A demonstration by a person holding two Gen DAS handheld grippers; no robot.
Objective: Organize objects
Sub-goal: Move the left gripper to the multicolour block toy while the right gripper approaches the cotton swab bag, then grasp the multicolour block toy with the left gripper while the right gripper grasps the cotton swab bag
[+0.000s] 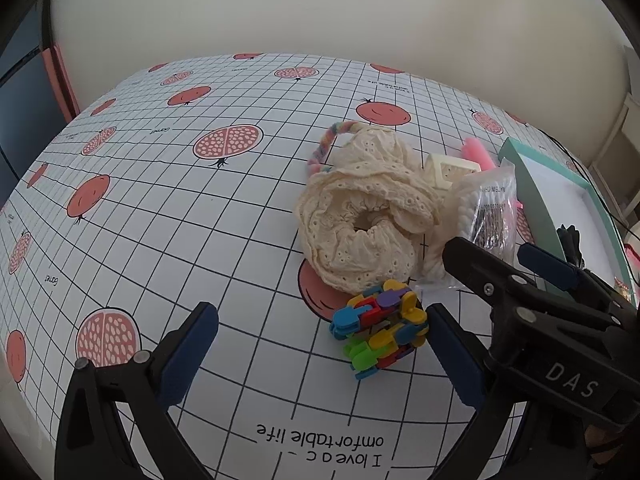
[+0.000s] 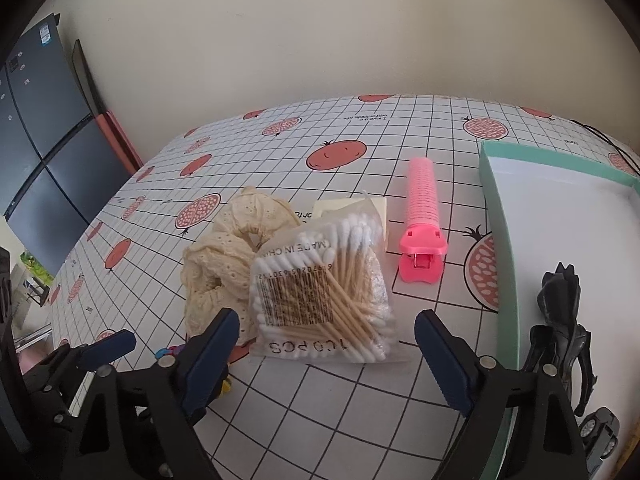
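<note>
Nearest, the left gripper (image 1: 320, 344) hangs released over the worktop (image 1: 160, 240), a toy (image 1: 380, 330) beside its right finger. The right gripper (image 2: 326, 354) spreads its fingers, unclenched, around the swab bag (image 2: 320, 284). Beyond lie a scrunchie (image 2: 224, 256) and pink clip (image 2: 422, 216); the box (image 2: 504, 240) sits at the right edge.

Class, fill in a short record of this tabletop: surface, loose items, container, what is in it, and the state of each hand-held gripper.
surface: tablecloth with grid and pomegranate print
loose items: cream scrunchie; bag of cotton swabs; pink hair roller clip; multicoloured link toy; pastel braided cord
container: mint-green box, at the right
in the box: black toy car; smaller grey toy car
left hand-held gripper: open, link toy by one finger
right hand-held gripper: open, swab bag between the fingers, not pressed
</note>
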